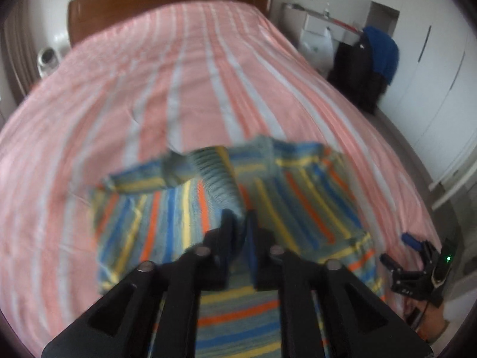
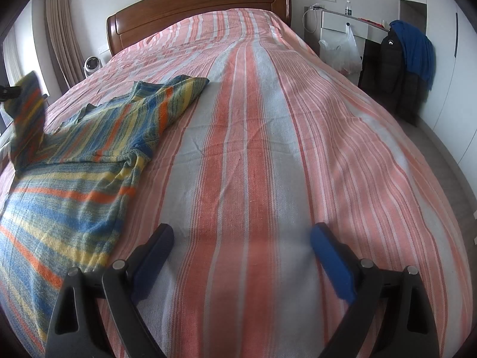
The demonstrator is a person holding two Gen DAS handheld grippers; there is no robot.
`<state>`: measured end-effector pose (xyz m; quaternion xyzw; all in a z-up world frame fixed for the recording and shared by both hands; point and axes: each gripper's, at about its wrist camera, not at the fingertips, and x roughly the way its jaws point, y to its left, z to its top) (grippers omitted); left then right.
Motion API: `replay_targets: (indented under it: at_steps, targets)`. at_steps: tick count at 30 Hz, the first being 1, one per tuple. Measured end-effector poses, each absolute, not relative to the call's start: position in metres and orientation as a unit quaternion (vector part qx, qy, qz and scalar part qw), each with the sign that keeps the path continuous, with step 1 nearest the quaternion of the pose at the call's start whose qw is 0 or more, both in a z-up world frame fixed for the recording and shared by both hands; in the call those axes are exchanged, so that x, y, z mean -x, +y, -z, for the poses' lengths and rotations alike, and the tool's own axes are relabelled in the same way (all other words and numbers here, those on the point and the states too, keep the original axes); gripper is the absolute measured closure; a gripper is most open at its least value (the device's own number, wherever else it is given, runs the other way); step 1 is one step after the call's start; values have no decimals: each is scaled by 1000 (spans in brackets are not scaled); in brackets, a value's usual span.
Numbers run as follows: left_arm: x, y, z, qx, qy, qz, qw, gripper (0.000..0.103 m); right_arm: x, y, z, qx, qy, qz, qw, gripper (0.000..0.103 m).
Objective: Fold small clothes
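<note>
- My left gripper: fingers pinch a ribbed sleeve cuff of the striped sweater, lifted above the garment; view blurred.
- Sweater lies on the bed, near its foot, left of my right gripper.
- Right fingers spread wide, empty, over bare bedspread.

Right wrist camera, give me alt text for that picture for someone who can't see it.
The right gripper hovers open and empty over a pink-and-white striped bedspread. A multicoloured striped knit sweater lies to its left, one sleeve lifted at the picture's left edge. A wooden headboard stands beyond.
</note>
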<state>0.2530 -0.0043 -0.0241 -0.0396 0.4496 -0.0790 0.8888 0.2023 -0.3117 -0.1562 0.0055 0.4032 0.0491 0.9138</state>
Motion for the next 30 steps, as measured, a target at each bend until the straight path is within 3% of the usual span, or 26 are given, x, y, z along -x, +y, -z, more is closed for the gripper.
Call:
replay_targets:
  at_steps: [1, 2, 7, 10, 17, 30]
  targets:
    - [-253, -10, 35, 56, 467, 82, 878, 39, -202, -312, 156, -6, 403, -50, 914, 10]
    - [-248, -10, 47, 79, 480, 82, 870, 32, -202, -312, 156, -6, 403, -50, 914, 10]
    - [-206, 15, 59, 96, 473, 76, 873, 29, -202, -312, 156, -10, 402, -51, 914, 10]
    - [-178, 47, 59, 41, 454, 25, 889, 23, -202, -313, 156, -14, 400, -53, 915, 10]
    - [-154, 97, 84, -63, 448, -35, 891, 22, -201, -313, 156, -15, 398, -53, 916, 10]
    - [-170, 128, 116, 15, 457, -102, 884, 21, -201, -312, 156, -12, 398, -51, 916, 10]
